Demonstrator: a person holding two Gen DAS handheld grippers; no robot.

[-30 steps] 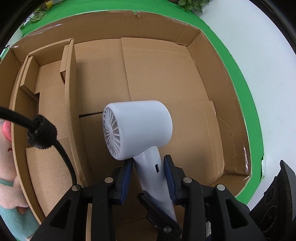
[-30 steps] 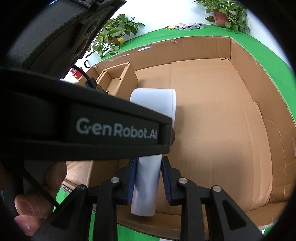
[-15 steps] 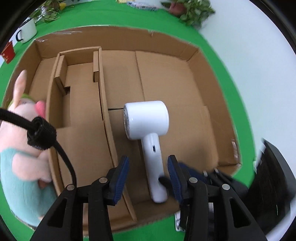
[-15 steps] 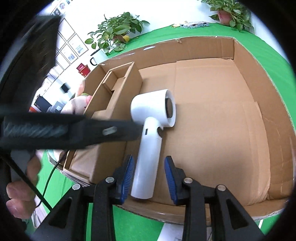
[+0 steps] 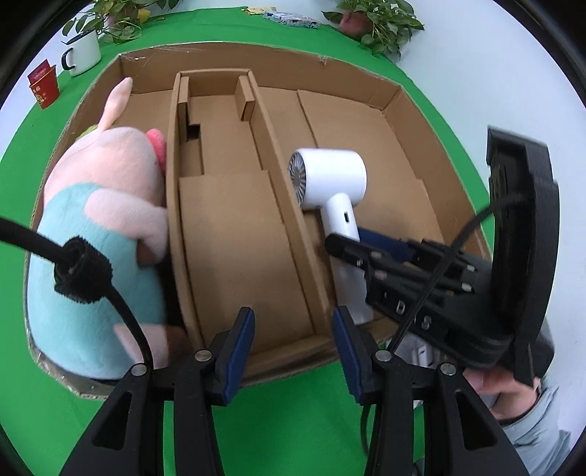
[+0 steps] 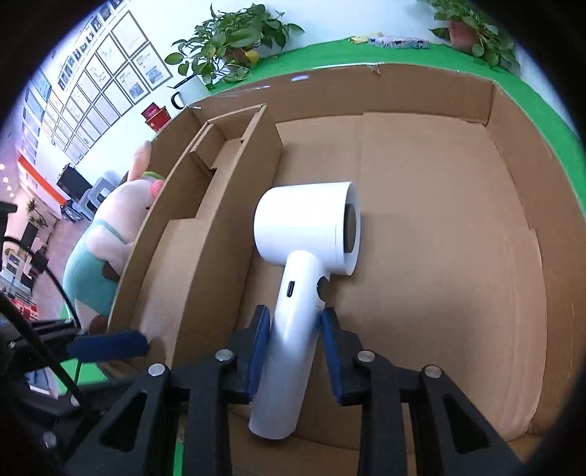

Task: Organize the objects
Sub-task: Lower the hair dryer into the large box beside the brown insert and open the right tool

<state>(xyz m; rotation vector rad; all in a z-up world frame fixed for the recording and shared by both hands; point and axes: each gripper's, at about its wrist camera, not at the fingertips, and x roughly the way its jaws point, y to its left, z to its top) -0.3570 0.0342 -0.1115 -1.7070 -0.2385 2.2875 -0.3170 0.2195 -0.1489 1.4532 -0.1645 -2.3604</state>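
Observation:
A white hair dryer (image 5: pixel 329 175) (image 6: pixel 304 219) lies in the wide right compartment of a cardboard box (image 5: pixel 256 66), its handle pointing toward me. My right gripper (image 6: pixel 295 313) is closing, its blue pads pressed on both sides of the handle; it also shows in the left wrist view (image 5: pixel 351 238). My left gripper (image 5: pixel 293 315) hangs over the box's near edge by the middle compartment (image 5: pixel 234 238), jaws opening with nothing between them. A pink plush pig (image 5: pixel 102 190) (image 6: pixel 106 227) in a teal outfit fills the left compartment.
The box sits on a green cloth (image 5: pixel 293 421). Behind it stand a white mug (image 5: pixel 84 51), a red cup (image 5: pixel 44 86) and potted plants (image 5: pixel 373 18). A black cable (image 5: pixel 124 311) crosses the left view. A person's hand (image 5: pixel 487 388) holds the right gripper.
My left gripper let go of the dryer handle and drew back to the left. The right gripper's jaws loosened around the handle, then closed on it again.

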